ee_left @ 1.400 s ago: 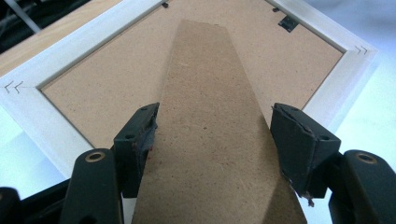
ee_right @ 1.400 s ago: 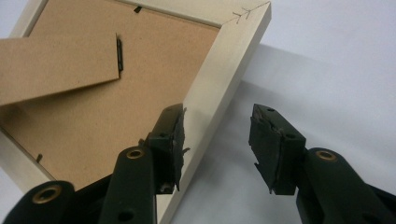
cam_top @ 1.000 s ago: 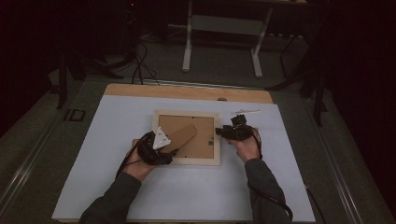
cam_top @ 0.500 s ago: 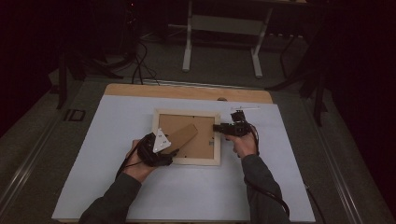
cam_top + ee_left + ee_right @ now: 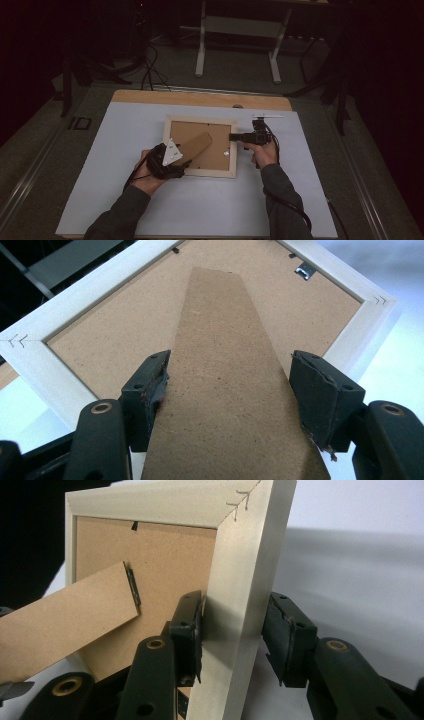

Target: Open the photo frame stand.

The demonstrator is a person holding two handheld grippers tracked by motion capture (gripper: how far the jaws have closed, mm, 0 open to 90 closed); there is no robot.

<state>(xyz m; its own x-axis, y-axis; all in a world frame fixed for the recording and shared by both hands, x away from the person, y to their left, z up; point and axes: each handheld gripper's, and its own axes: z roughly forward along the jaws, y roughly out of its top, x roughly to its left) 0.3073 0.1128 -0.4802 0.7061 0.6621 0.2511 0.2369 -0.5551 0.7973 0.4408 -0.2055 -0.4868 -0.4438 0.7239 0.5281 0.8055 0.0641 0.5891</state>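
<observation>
A pale wooden picture frame [image 5: 200, 173] lies face down on the white table cover, its brown backing up. Its cardboard stand [image 5: 198, 144] is raised off the backing. My left gripper [image 5: 186, 152] is shut on that stand [image 5: 225, 365], one pad on each long edge [image 5: 227, 385]. My right gripper [image 5: 234, 136] reaches in from the right and straddles the frame's right rail [image 5: 240, 555]. Its jaws have just been closing. The inner pad lies against the rail and the outer pad stands a sliver off it [image 5: 232, 630].
The white cover [image 5: 300, 200] leaves a wooden strip [image 5: 200, 98] bare along the far edge of the table. A small metal hanger [image 5: 305, 271] sits on the backing near the frame's far rail. Cables trail from both grippers toward the person.
My right gripper has edged left so its jaws now sit over the frame's right rail, and the jaws have narrowed. The left hand and the stand have stayed put.
</observation>
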